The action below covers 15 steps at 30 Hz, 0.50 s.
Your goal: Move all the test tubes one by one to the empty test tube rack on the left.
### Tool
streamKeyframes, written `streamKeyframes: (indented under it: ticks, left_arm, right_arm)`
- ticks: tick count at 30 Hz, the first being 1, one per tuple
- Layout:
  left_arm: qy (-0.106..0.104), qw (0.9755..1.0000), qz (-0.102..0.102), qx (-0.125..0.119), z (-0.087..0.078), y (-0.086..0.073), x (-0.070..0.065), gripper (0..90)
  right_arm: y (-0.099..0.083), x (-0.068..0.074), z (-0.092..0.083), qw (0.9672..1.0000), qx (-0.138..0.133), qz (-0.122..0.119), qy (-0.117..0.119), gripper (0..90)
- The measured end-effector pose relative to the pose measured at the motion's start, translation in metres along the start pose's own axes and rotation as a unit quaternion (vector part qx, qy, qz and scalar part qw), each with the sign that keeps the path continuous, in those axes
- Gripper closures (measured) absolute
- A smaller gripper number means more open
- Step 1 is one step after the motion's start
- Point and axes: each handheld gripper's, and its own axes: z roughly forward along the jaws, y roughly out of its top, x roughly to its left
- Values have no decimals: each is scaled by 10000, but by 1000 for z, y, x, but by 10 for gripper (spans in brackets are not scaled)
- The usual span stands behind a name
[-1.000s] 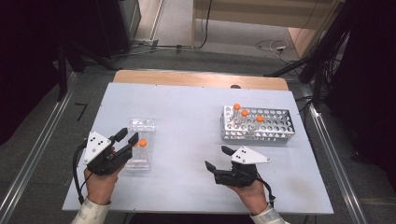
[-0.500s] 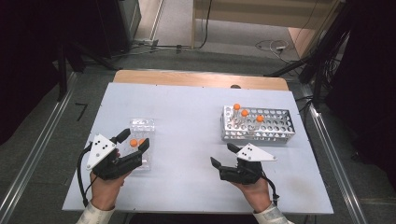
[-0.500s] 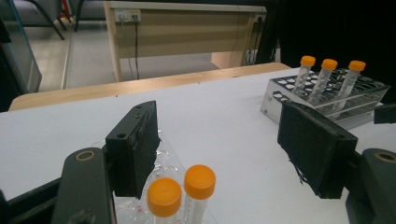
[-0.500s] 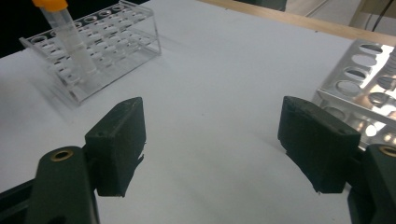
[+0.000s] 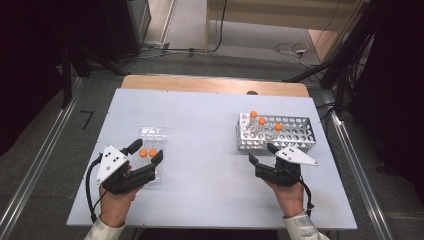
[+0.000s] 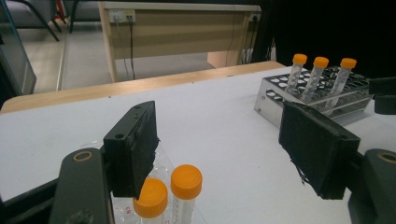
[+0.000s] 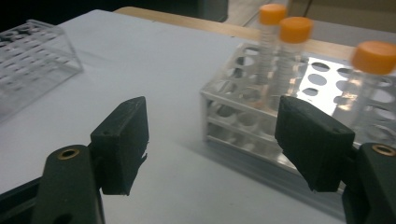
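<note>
Left tongs (image 5: 148, 154) stand spread, having just opened, around two orange-capped tubes (image 5: 148, 154) in the clear rack (image 5: 152, 134), seemingly without gripping them. Right tongs (image 5: 261, 155), spread and easing narrower with nothing between them, sit just before the metal rack (image 5: 300, 131) holding three capped tubes (image 5: 262, 121).

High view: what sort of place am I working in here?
Probably a lab or test bench. A metal tube rack holds orange-capped tubes, a clear plastic rack holds two more, all on a plain white table ringed by cables and dark equipment stands.
</note>
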Motion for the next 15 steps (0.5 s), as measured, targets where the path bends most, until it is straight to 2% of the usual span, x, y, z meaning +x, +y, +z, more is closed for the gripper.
streamKeyframes:
  ticks: [8, 15]
  left_arm:
    - [54, 10000, -25, 31, 2, 0, 2, 237]
    - [101, 9999, -41, 27, 2, -1, 4, 220]
  right_arm:
    - [1, -31, 3, 9972, -51, 198, -716, 280]
    - [2, -51, 18, 9947, -26, 295, -983, 388]
